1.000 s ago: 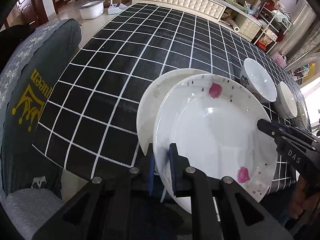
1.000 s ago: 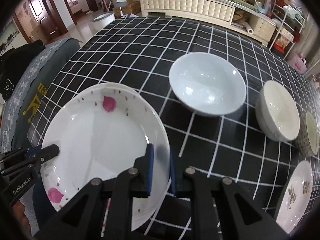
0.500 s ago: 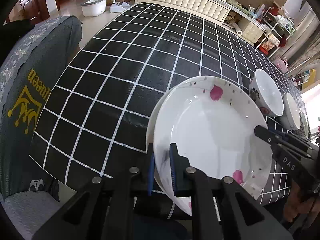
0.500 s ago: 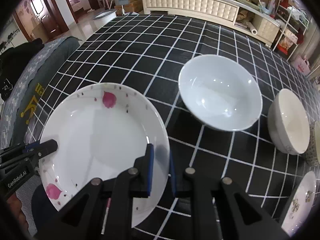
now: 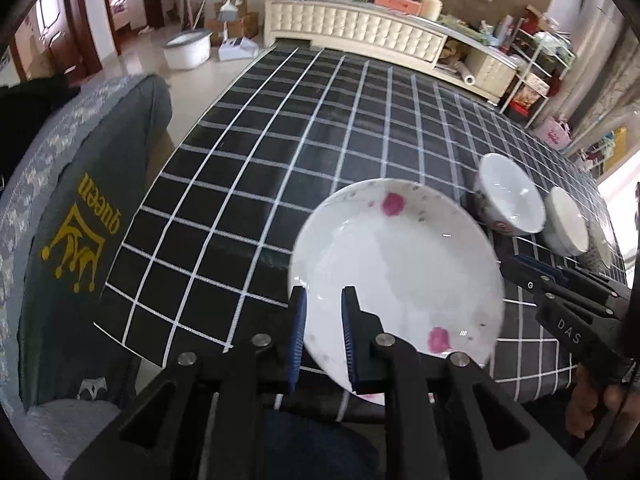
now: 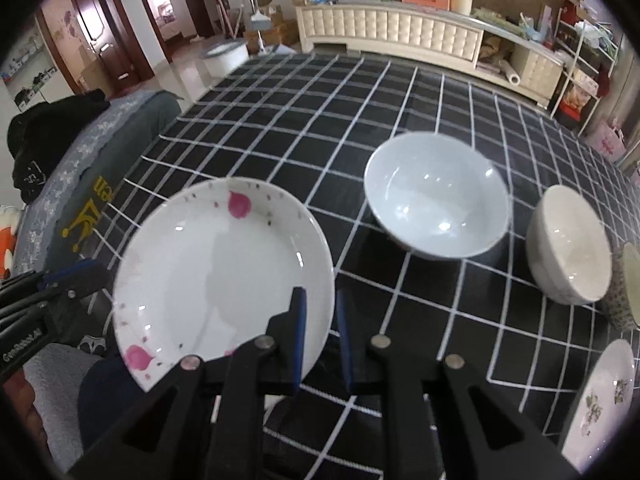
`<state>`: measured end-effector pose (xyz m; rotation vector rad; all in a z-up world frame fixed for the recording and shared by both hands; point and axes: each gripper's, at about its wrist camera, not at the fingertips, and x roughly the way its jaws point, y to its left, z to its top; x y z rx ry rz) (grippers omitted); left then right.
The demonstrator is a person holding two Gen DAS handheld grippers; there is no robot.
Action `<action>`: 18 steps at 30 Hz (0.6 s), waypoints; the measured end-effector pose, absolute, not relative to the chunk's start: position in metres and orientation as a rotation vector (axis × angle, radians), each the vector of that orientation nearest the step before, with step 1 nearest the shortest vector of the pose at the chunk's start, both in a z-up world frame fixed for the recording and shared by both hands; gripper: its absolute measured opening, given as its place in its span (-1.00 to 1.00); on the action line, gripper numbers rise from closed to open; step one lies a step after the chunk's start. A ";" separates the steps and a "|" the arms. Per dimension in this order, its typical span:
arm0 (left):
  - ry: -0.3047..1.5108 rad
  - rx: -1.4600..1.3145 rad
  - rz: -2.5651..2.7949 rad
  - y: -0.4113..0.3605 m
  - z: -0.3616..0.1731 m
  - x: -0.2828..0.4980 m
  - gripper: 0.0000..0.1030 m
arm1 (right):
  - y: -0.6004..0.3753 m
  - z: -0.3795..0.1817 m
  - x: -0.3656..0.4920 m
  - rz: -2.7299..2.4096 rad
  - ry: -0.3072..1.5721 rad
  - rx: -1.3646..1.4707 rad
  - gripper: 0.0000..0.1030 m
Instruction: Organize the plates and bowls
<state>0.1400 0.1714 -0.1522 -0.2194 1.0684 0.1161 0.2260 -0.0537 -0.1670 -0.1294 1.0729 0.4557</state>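
Note:
A white plate with pink petal marks (image 5: pixel 396 276) (image 6: pixel 220 276) is held over the near edge of the black checked table (image 5: pixel 320 128). My left gripper (image 5: pixel 322 336) is shut on its left rim. My right gripper (image 6: pixel 320 336) is shut on its right rim. Each gripper shows in the other's view: the right one (image 5: pixel 516 266), the left one (image 6: pixel 96 276). The other plate seen earlier under it is hidden. A wide white bowl (image 6: pixel 436 204) (image 5: pixel 510 198) and a smaller cream bowl (image 6: pixel 568 244) (image 5: pixel 566 226) stand on the table to the right.
A flowered plate (image 6: pixel 600 396) lies at the table's near right. A speckled bowl's rim (image 6: pixel 630 284) shows at the right edge. A grey covered chair (image 5: pixel 72 208) stands left of the table. A cream cabinet (image 5: pixel 360 32) is behind it.
The petal plate has moved over the second plate, which no longer shows. Both grippers keep their hold on the plate's rims.

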 end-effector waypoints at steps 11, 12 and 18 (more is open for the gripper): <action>0.988 -0.104 -0.005 0.098 -0.111 0.134 -0.65 | -0.109 -0.111 0.200 0.388 0.965 -0.053 -0.63; 0.979 -0.094 -0.023 0.089 -0.106 0.134 -0.65 | -0.116 -0.106 0.197 0.376 0.953 -0.045 -0.63; 0.926 -0.033 -0.117 0.040 -0.083 0.130 -0.59 | -0.162 -0.082 0.180 0.298 0.905 -0.011 -0.63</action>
